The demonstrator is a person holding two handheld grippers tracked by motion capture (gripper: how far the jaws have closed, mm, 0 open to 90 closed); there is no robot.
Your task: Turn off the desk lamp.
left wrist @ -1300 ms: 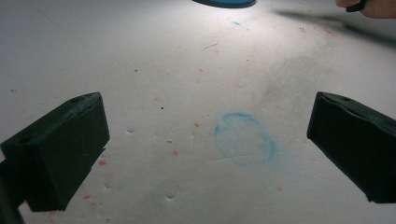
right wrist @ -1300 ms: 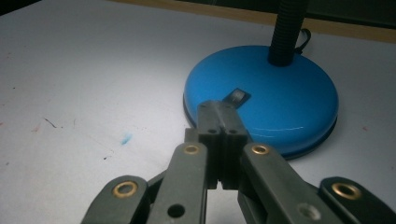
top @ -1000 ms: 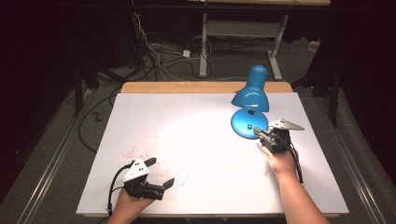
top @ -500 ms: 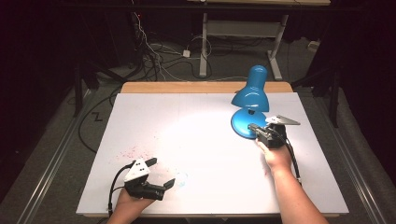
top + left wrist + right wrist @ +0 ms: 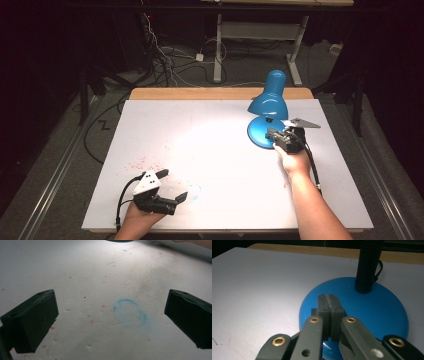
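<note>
A blue desk lamp point(image 5: 268, 102) stands at the table's far right, its round base point(image 5: 257, 134) toward me. In the right gripper view the base point(image 5: 374, 312) lies just under the jaws and the black ribbed neck point(image 5: 368, 265) rises behind. My right gripper point(image 5: 271, 134) is shut with nothing between its jaws; its tips point(image 5: 330, 301) hang over the base's near edge, and I cannot tell whether they touch it. My left gripper point(image 5: 172, 185) rests open at the front left, jaws point(image 5: 111, 300) wide apart above the bare tabletop.
The white tabletop point(image 5: 210, 125) has a bright lit patch in the middle. A faint blue ring stain point(image 5: 130, 313) and red specks point(image 5: 142, 162) mark it near the left gripper. A wooden strip point(image 5: 200, 93) runs along the far edge; cables lie on the floor beyond.
My right gripper has slid a little forward and left, bringing its shut tips over the lamp's base. The left gripper has stayed put.
</note>
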